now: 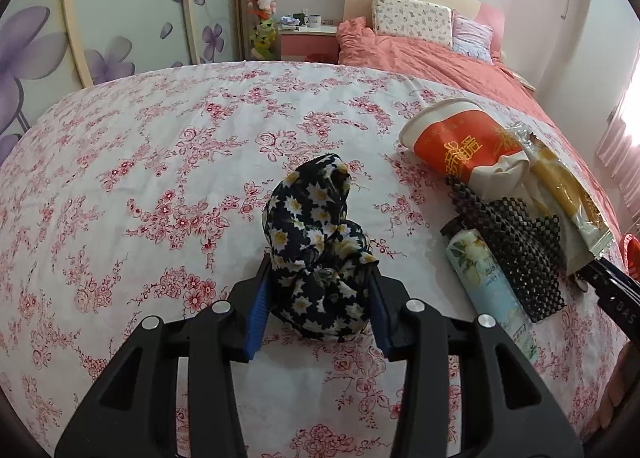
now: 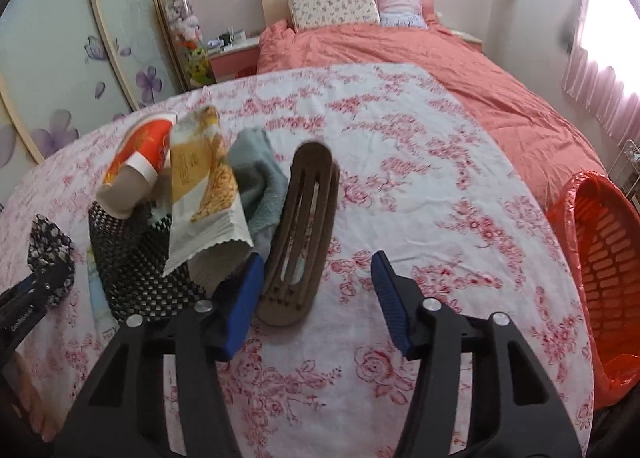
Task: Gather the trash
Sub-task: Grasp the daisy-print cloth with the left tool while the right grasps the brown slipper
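My left gripper [image 1: 318, 290] is shut on a dark cloth with white daisies [image 1: 316, 242], bunched up on the floral sheet [image 1: 160, 178]. To its right lie an orange paper cup [image 1: 460, 138], a yellow snack wrapper [image 1: 568, 194], a black mesh mat [image 1: 516, 242] and a pale blue tube [image 1: 492, 290]. My right gripper [image 2: 318, 298] is open and empty over the sheet, with a brown slotted piece [image 2: 304, 226] by its left finger. The cup [image 2: 140, 162], wrapper [image 2: 204, 186], mesh mat [image 2: 132, 258] and a grey towel [image 2: 260, 182] lie to its left.
An orange basket [image 2: 604, 258] lined with an orange bag stands off the bed's right edge. A salmon duvet [image 2: 400, 58] and pillows [image 2: 332, 6] lie at the far end. A wardrobe with purple flowers [image 1: 60, 38] stands on the left.
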Tool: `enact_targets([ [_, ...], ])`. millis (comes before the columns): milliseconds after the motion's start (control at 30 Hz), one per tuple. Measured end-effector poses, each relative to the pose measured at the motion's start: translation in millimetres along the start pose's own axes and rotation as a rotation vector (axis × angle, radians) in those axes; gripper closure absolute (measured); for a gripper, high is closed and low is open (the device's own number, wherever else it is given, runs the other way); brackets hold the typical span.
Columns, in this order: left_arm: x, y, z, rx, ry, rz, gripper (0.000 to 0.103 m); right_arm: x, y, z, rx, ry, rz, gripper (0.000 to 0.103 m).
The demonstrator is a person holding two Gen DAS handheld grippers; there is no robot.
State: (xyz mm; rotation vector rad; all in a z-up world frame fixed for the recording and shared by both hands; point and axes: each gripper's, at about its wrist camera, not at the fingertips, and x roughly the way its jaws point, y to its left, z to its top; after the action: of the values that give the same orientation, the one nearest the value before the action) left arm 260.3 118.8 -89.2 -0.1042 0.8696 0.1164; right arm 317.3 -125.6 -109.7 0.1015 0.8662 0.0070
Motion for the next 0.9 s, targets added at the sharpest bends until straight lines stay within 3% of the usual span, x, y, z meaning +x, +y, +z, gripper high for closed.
enact_targets([
  [67, -1, 0, 0, -0.003, 0.0, -0.004, 0.059, 1, 1, 0, 0.003, 0.0, 0.001, 0.057],
  [133, 0, 1, 0, -0.009, -0.001, -0.012, 0.059, 0, -1, -2, -0.01, -0.002, 0.005, 0.072],
  [200, 0, 2, 0, -0.011, -0.002, -0.016, 0.059, -2, -6, -3, -0.016, -0.007, -0.008, 0.076],
  [467, 1, 2, 0, -0.011, -0.002, -0.018, 0.058, -21, -39, -18, 0.021, -0.001, -0.029, 0.075],
  [500, 1, 2, 0, -0.011, -0.002, -0.019, 0.058, -22, -40, -17, 0.023, -0.004, -0.029, 0.073],
  [533, 1, 2, 0, -0.011, -0.002, -0.018, 0.058, -23, -41, -16, 0.024, -0.008, -0.023, 0.064],
  [600, 1, 3, 0, -0.011, -0.002, -0.018, 0.058, -22, -42, -11, 0.032, -0.017, -0.015, 0.061],
  [900, 2, 1, 1, 0.004, -0.001, -0.028, 0.053, -1, -33, 0, 0.021, -0.001, -0.048, 0.067],
])
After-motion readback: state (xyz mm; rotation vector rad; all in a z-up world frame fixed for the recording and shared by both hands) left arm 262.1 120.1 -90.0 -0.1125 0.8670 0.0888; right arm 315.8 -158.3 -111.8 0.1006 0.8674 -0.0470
